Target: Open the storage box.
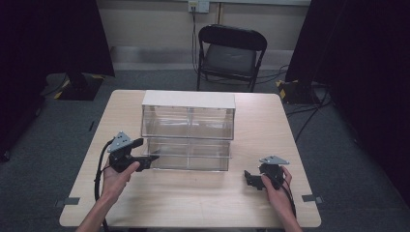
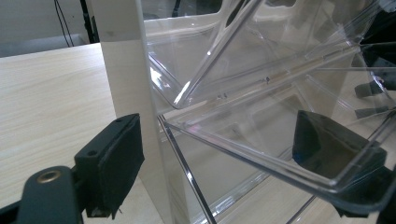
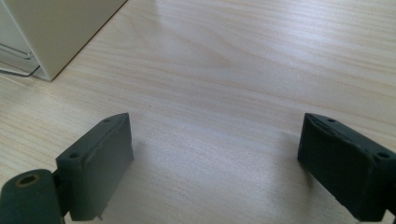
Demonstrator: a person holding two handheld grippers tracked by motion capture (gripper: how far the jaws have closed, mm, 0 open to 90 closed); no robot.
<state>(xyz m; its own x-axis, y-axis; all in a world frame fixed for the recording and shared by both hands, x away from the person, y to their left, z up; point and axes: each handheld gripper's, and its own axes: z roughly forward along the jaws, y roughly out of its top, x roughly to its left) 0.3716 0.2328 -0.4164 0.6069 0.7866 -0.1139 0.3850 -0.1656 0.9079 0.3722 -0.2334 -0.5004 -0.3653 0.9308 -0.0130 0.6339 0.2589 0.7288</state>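
Note:
A clear-plastic drawer cabinet [image 1: 188,99] with a white top stands mid-table. Its lower drawer [image 1: 189,154] sticks out toward me past the upper ones. My left gripper [image 1: 146,159] is at the drawer's front left corner. In the left gripper view it [image 2: 219,140] is open: one jaw stands outside the white side wall [image 2: 123,70], the other shows through the clear drawer [image 2: 261,121]. My right gripper [image 1: 250,178] rests low at the table's front right, apart from the cabinet. Its jaws [image 3: 215,149] are open over bare wood, with the cabinet's corner [image 3: 56,28] at upper left.
The light wooden table [image 1: 193,203] has free room in front of the cabinet and on both sides. A black folding chair [image 1: 229,53] stands beyond the far edge. Dark curtains and cables line the floor at left and right.

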